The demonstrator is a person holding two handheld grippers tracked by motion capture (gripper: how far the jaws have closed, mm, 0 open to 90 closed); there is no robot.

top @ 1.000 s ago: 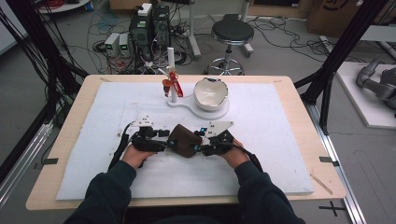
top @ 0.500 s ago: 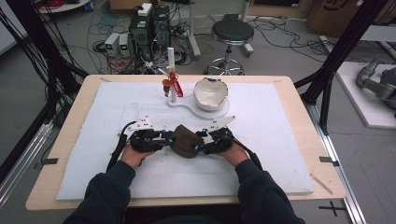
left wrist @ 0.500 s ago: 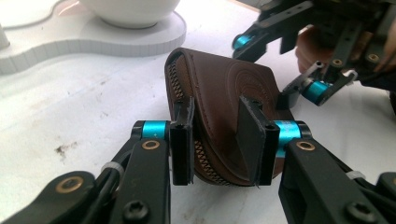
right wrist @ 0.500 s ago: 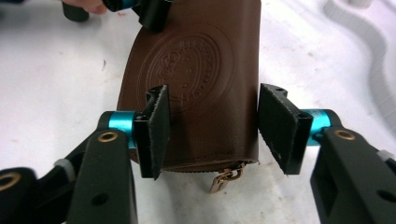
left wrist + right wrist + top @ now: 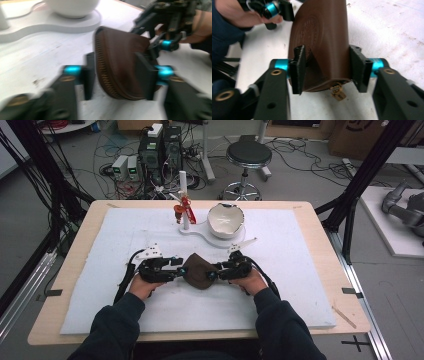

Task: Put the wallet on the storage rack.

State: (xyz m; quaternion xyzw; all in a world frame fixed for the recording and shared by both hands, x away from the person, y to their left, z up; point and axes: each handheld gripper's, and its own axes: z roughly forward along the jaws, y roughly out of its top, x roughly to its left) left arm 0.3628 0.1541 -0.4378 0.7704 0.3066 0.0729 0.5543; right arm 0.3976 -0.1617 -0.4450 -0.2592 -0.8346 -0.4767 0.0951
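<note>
Pouch gripped from both ends at table centre

Brown leather pouch (image 5: 198, 270) sits mid-mat, the left gripper (image 5: 172, 269) clamping its 9 o'clock end and the right gripper (image 5: 216, 271) clamping its 3 o'clock end. Each pair of jaws is narrowed against the leather. At 12 o'clock, well apart, a white stand (image 5: 200, 231) carries a bowl (image 5: 225, 219) and an upright post (image 5: 183, 200). White mat (image 5: 295, 270) lies underneath.

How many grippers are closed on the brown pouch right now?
2. The left gripper holds the brown pouch at its left end; the right gripper holds its right end, by the zipper pull.
</note>
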